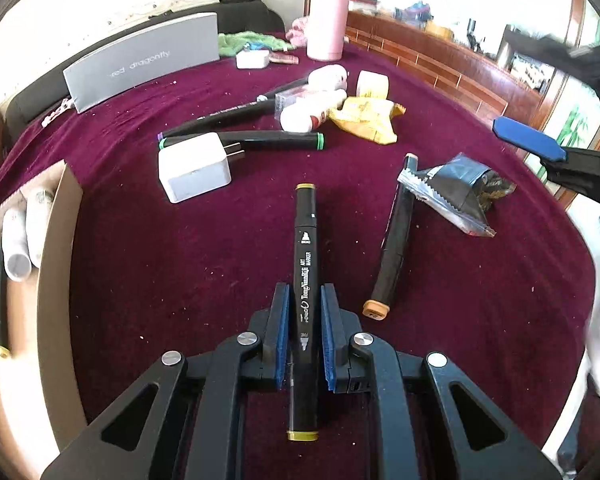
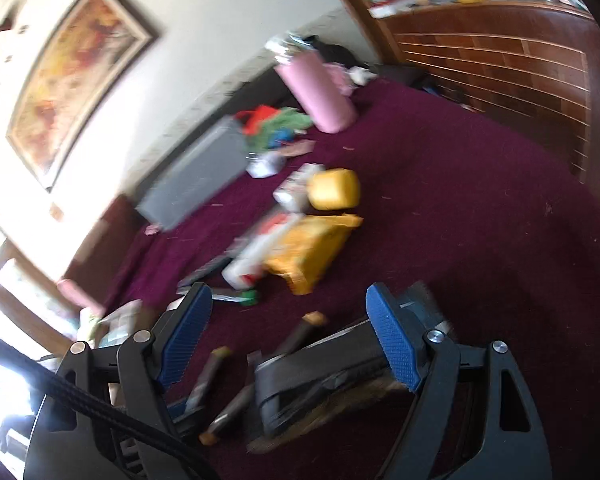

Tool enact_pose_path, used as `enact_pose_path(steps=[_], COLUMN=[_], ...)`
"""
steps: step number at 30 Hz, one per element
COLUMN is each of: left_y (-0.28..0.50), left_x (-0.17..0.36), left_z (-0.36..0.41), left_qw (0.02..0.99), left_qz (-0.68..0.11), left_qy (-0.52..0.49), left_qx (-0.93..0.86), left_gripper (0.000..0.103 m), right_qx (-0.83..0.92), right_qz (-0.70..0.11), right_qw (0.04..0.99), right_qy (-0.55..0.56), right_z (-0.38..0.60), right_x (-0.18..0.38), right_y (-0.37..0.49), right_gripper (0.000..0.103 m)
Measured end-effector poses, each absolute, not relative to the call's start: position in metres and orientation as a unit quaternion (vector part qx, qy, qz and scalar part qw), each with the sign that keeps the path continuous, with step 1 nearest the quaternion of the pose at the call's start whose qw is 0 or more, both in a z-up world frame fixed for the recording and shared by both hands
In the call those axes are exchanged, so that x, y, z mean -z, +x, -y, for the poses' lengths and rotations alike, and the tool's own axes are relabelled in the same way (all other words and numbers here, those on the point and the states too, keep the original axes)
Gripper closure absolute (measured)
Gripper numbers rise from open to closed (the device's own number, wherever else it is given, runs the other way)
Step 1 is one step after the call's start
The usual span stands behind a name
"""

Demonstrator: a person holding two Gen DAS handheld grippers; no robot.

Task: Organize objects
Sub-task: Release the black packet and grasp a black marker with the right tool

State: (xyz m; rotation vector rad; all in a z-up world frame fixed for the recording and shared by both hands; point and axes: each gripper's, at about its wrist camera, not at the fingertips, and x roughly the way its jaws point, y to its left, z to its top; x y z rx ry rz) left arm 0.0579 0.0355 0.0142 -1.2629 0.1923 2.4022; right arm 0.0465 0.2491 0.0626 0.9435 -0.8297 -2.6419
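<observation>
Clamped between the blue pads of the left gripper (image 1: pixel 304 320) is a black art marker (image 1: pixel 305 280) with olive end caps, its far end lying over the maroon cloth (image 1: pixel 180 280). At the left, a cardboard box (image 1: pixel 56 248) is seen holding white tubes (image 1: pixel 14 248). Wide-spread jaws are shown on the right gripper (image 2: pixel 288 340), nothing pinched, above a black foil packet (image 2: pixel 320 376) and a brown-capped marker (image 2: pixel 228 408).

Maroon cloth (image 1: pixel 180 264) – matt, linty; marker (image 1: pixel 305 264) – glossy black plastic.
</observation>
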Motion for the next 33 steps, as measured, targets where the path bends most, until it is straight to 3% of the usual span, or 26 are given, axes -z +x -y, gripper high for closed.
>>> enact_pose_path(steps=[4,7,12,16,20,22,24,25,29,33], left_y=[0.055,0.055,0.054,0.05,0.051,0.053,0.055,0.056,0.06,0.06], left_x=[-0.014,-0.015,-0.014,-0.012,-0.012,-0.014,-0.014,-0.015,-0.015,-0.015], left_z=[-0.026,-0.023,-0.02,-0.008,-0.007,-0.013,-0.018,-0.022,-0.031,-0.032], left_qw=[0.214,0.217,0.222,0.233,0.231,0.221,0.21,0.203,0.183,0.178], left_qz=[-0.03,-0.017,-0.002,0.044,0.05,0.031,0.012,0.001,-0.033,-0.044], left_qy=[-0.46,-0.461,-0.463,-0.468,-0.468,-0.466,-0.464,-0.463,-0.458,-0.457], left_qx=[-0.861,-0.86,-0.858,-0.851,-0.851,-0.856,-0.86,-0.863,-0.869,-0.87], left_gripper=[0.091,0.091,0.091,0.091,0.091,0.091,0.091,0.091,0.091,0.091], right_qx=[0.841,0.794,0.788,0.82,0.83,0.843,0.855,0.859,0.863,0.862], right_qz=[0.326,0.348,0.35,0.303,0.256,0.205,0.148,0.116,0.058,0.041], right_qw=[0.248,0.284,0.206,0.092,0.067,0.047,0.028,0.022,0.022,0.024], right_qy=[0.354,0.409,0.463,0.477,0.49,0.495,0.497,0.498,0.501,0.505], right_z=[-0.222,-0.196,-0.198,-0.216,-0.203,-0.188,-0.168,-0.157,-0.138,-0.145], right_x=[-0.074,-0.052,-0.019,-0.02,-0.023,-0.025,-0.025,-0.025,-0.025,-0.024], right_y=[0.055,0.046,0.032,0.032,0.025,0.02,0.016,0.013,0.012,0.018], right_gripper=[0.02,0.02,0.02,0.02,0.022,0.027,0.044,0.047,0.077,0.09])
